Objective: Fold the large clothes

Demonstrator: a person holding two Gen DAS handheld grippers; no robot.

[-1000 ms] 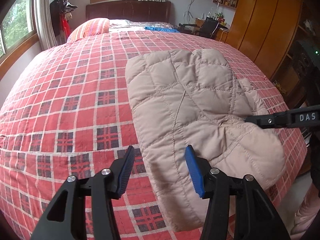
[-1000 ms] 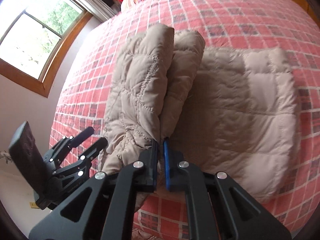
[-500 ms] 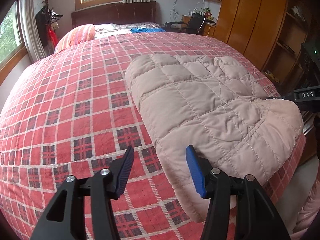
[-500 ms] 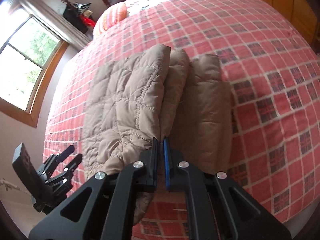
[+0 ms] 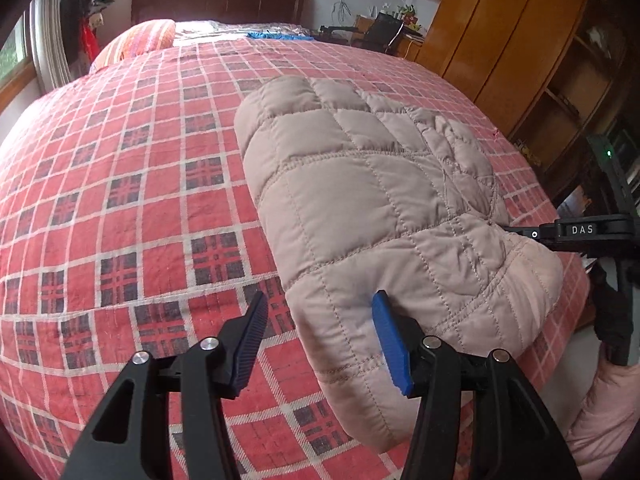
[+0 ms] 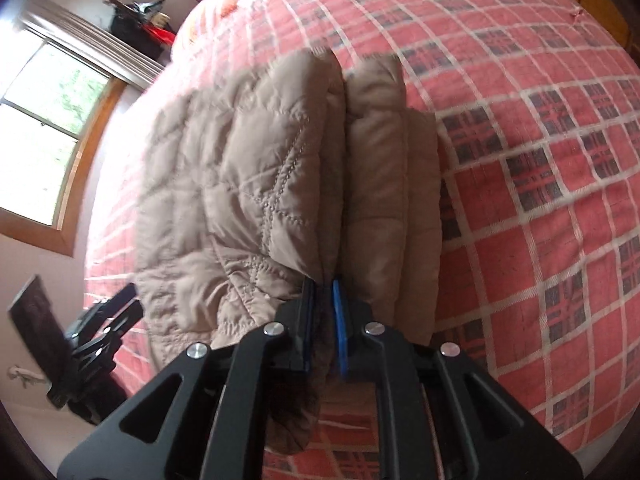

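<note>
In the left wrist view, the left gripper [image 5: 318,338] is seen at the bottom of the frame with its fingers spread wide and nothing held between them; the blue pad [image 5: 390,346] lies just in front of the near edge of the jacket [image 5: 360,200]. The lower parts of both fingers are cut off by the bottom of the frame. The beige quilted jacket is folded into a thick bundle in the middle and right of the frame, on the red checked bedspread [image 5: 120,200]. At the right edge the right gripper [image 5: 516,232] is seen from the side, its tip sunk into the jacket, so its pads are hidden there. A pink sleeve [image 5: 604,412] is cut off in the lower right corner.

In the right wrist view, the right gripper [image 6: 322,308] is pressed together on a fold of the jacket [image 6: 248,184]; this view is blurred, and the fabric under the fingers is hard to make out. The left gripper [image 6: 120,300] is seen small at the lower left edge.

Far back, a pillow [image 5: 136,40] and a wardrobe [image 5: 500,32] are seen.

Compared with one second ago, the lifted half has been brought over, and the flat half once seen at the right of the right wrist view is now covered.
</note>
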